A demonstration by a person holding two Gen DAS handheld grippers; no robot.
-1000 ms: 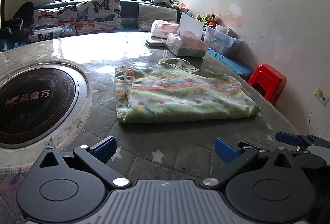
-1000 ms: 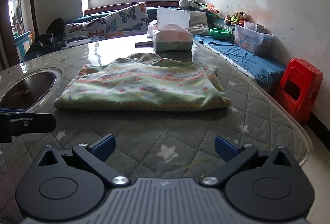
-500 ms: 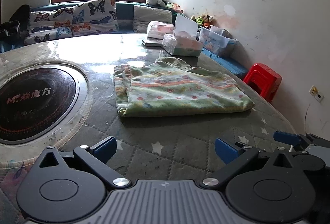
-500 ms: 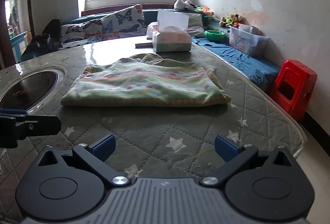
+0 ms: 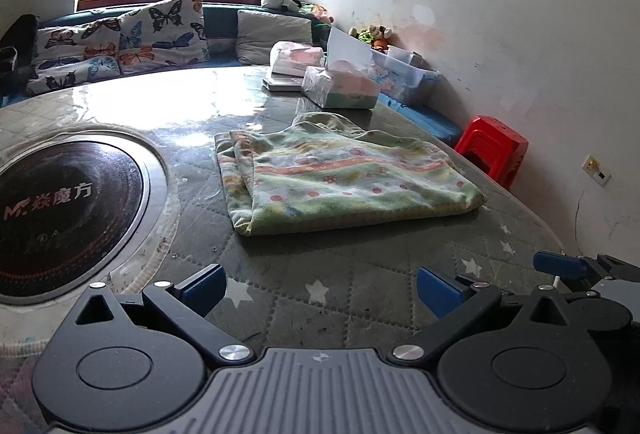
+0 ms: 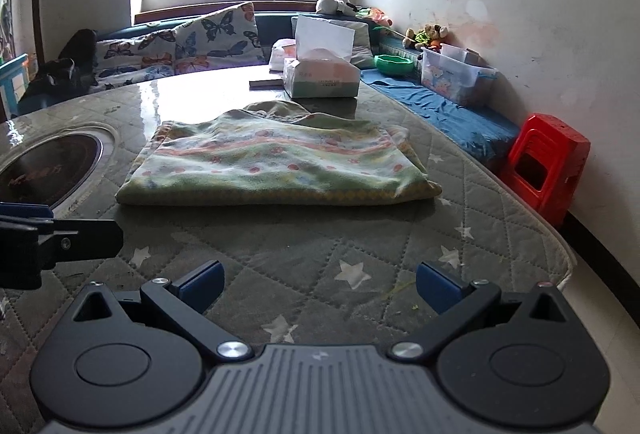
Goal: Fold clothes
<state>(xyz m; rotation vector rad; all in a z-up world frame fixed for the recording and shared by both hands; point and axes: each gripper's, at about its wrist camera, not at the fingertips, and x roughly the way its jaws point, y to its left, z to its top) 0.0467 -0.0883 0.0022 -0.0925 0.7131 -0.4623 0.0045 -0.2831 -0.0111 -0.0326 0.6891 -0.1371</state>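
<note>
While the folded green cloth (image 5: 344,182) (image 6: 276,166) lies flat in the middle of the desk (image 5: 360,274) (image 6: 304,246), nothing touches it. It has stripes and red dots. Both grippers hang over the near edge, well apart from the cloth. The left gripper (image 5: 320,284) has its blue fingers (image 5: 204,284) spread wide and holds nothing. The right gripper (image 6: 318,282) has its fingers (image 6: 436,284) spread wide too, also bare. Behind the cloth sits a tissue box (image 5: 340,86) (image 6: 320,76). A round black cooker (image 5: 60,210) is set in the desk on the left. A red stool (image 6: 544,162) stands by the wall.
</note>
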